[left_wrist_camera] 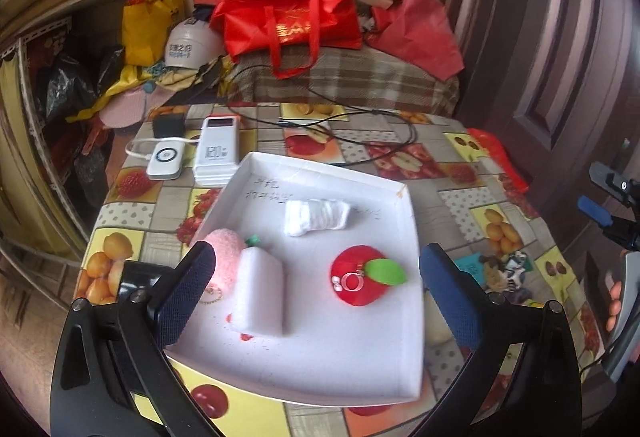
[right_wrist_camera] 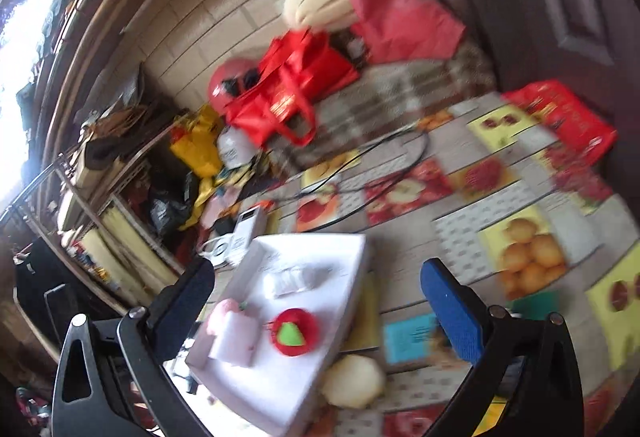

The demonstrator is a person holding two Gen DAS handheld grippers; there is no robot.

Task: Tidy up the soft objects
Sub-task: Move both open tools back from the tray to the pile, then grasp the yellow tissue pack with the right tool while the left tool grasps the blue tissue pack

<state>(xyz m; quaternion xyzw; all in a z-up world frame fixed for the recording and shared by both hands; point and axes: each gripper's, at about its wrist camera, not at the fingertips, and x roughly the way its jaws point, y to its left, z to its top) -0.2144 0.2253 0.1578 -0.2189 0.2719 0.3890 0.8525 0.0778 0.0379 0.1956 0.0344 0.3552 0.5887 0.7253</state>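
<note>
A white tray [left_wrist_camera: 400,317] lies on the fruit-print table. In it are a red apple-shaped soft toy with a green leaf [left_wrist_camera: 362,281], a white sponge block [left_wrist_camera: 260,297], a pink plush piece [left_wrist_camera: 224,257] and a white folded cloth [left_wrist_camera: 316,217]. My left gripper [left_wrist_camera: 316,301] is open and empty, its jaws wide over the tray's near half. My right gripper [right_wrist_camera: 320,313] is open and empty above the tray [right_wrist_camera: 352,277]; this view is blurred. The apple toy [right_wrist_camera: 294,333], the sponge [right_wrist_camera: 236,337] and a pale round soft object [right_wrist_camera: 352,381] beside the tray show there.
Two white power banks [left_wrist_camera: 192,157] and black cables [left_wrist_camera: 360,125] lie at the table's far side. A teal card and small dark items [left_wrist_camera: 500,273] lie right of the tray. Red bags [left_wrist_camera: 288,21], helmets and foam are piled on the bed behind. A door stands on the right.
</note>
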